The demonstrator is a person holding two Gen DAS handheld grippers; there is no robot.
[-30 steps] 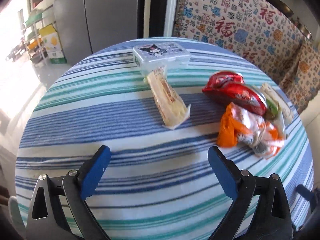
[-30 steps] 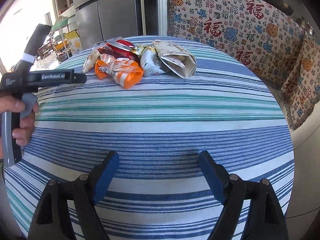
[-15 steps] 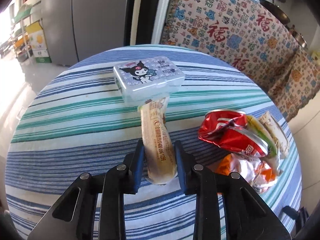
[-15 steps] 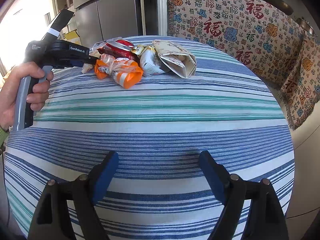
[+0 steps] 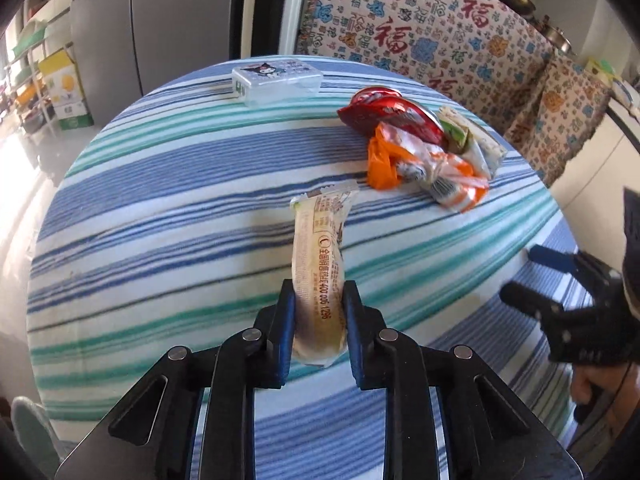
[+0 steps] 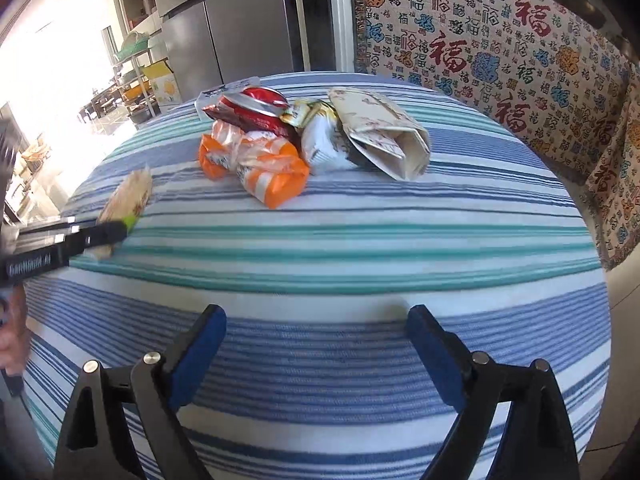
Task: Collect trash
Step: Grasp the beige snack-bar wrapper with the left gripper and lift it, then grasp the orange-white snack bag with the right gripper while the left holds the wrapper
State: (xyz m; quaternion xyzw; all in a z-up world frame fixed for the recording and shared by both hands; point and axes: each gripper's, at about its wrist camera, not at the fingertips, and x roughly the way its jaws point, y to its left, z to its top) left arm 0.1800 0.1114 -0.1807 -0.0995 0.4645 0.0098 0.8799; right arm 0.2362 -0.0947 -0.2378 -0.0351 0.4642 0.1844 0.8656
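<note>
Striped cloth covers the round table (image 5: 160, 216) in a kitchen. Left tongs (image 5: 318, 304) are pinching a long beige wrapper (image 5: 320, 264) that sticks out over the cloth; their jaws have just been closing on it. Right tongs (image 6: 316, 344) stand spread and empty above bare stripes. Farther out, the heap of crumpled wrappers (image 6: 280, 144) lies uncollected, so the job looks barely begun: one piece in hand, several left. No bin shows.
</note>
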